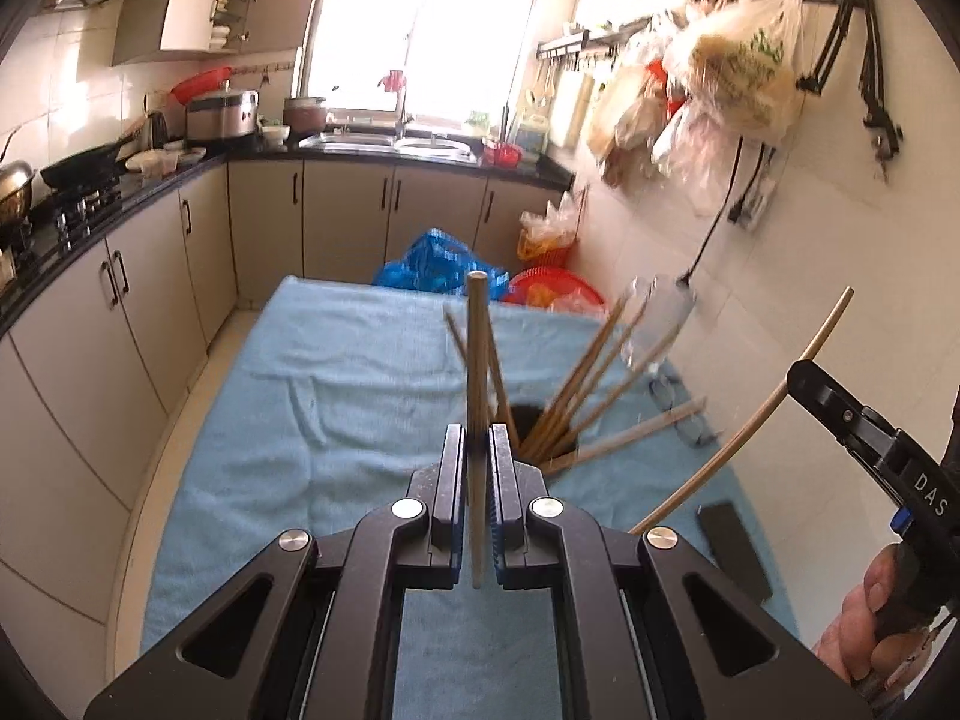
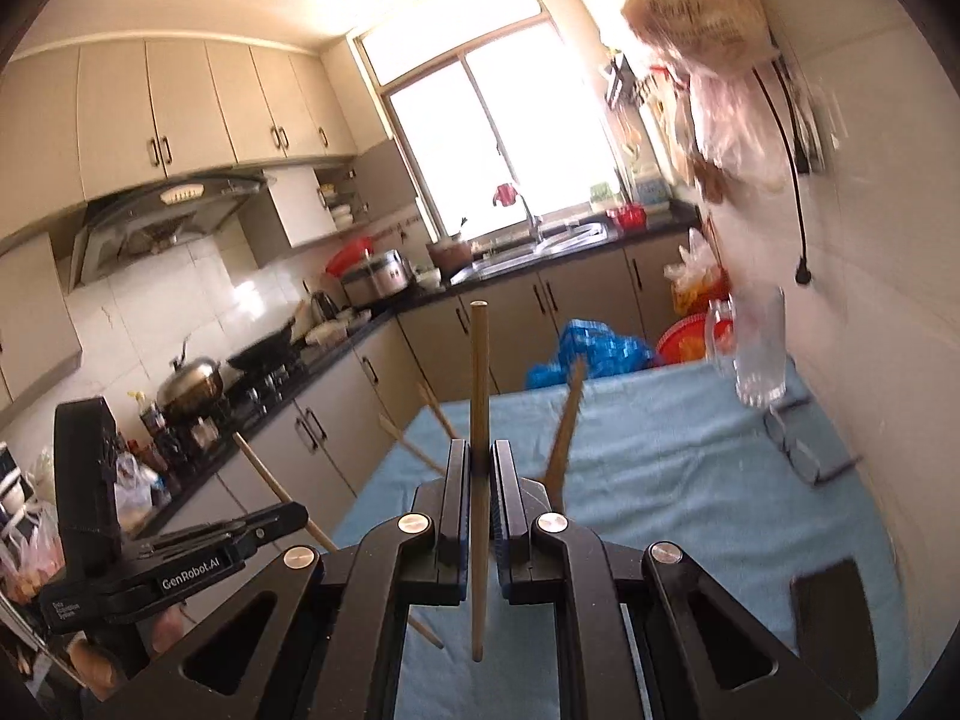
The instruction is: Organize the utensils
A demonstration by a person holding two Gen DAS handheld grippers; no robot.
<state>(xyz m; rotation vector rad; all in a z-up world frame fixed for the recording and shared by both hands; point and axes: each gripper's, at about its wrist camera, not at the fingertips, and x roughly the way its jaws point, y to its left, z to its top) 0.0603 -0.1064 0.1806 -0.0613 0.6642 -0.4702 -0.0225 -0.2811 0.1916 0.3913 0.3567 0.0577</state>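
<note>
Blue-towelled table (image 1: 252, 420) in a kitchen. Left gripper (image 1: 478, 456) and right gripper (image 2: 479, 468) each clamped on an upright chopstick (image 1: 477, 372), holder (image 1: 543, 426) just right of left, nearer.

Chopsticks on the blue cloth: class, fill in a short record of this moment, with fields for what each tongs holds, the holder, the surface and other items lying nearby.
left tongs: shut on one chopstick, standing upright between the pads
right tongs: shut on a second chopstick, also upright
holder: dark opening with several chopsticks fanned out of it
surface: blue cloth over a table
nearby items: glasses, clear glass jar, dark flat block
</note>
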